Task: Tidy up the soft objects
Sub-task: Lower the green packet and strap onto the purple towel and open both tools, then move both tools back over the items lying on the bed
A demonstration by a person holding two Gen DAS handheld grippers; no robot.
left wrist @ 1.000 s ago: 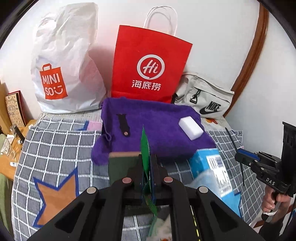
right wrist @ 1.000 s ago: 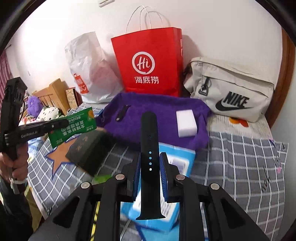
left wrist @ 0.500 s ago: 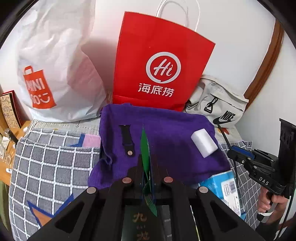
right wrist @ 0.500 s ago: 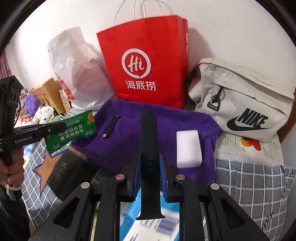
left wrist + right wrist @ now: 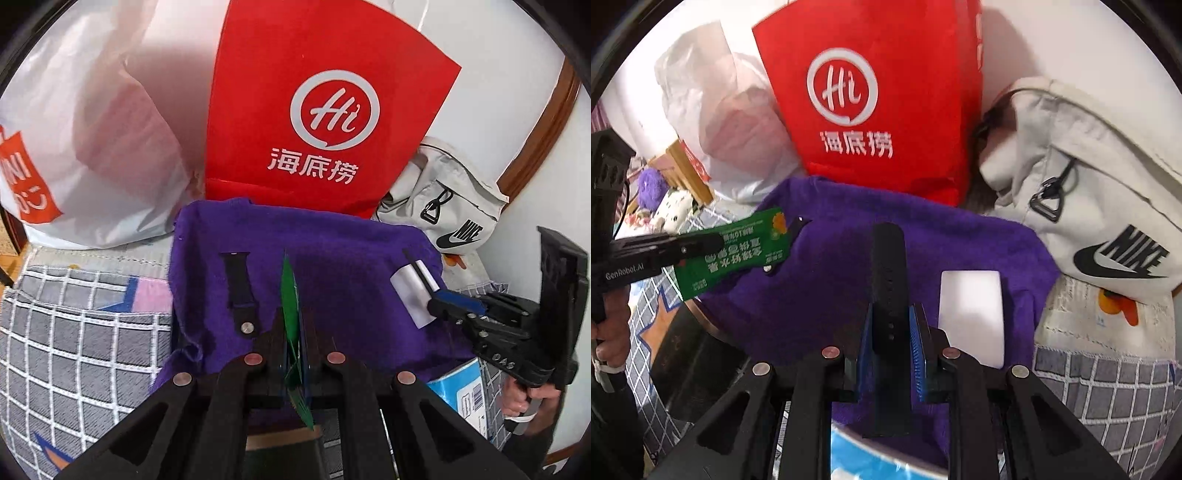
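A purple towel (image 5: 332,258) lies spread on the checked bedspread (image 5: 74,332); it also shows in the right wrist view (image 5: 820,288). On it lie a black watch strap half (image 5: 239,291) and a white sponge block (image 5: 410,295), also seen in the right wrist view (image 5: 971,314). My left gripper (image 5: 291,332) is shut on a green sachet (image 5: 290,306), held edge-on over the towel's near part; the sachet's face shows in the right wrist view (image 5: 735,254). My right gripper (image 5: 890,325) is shut on a second black watch strap (image 5: 888,280), held over the towel beside the sponge.
A red paper bag (image 5: 321,122) stands behind the towel, a white Miniso plastic bag (image 5: 85,140) left of it, a grey Nike pouch (image 5: 450,218) to its right. A blue and white packet (image 5: 461,395) and a dark box (image 5: 690,362) lie near the towel's front edge.
Both grippers have moved forward over the purple towel, still holding the sachet and the strap. The right gripper now sits close beside the sponge.
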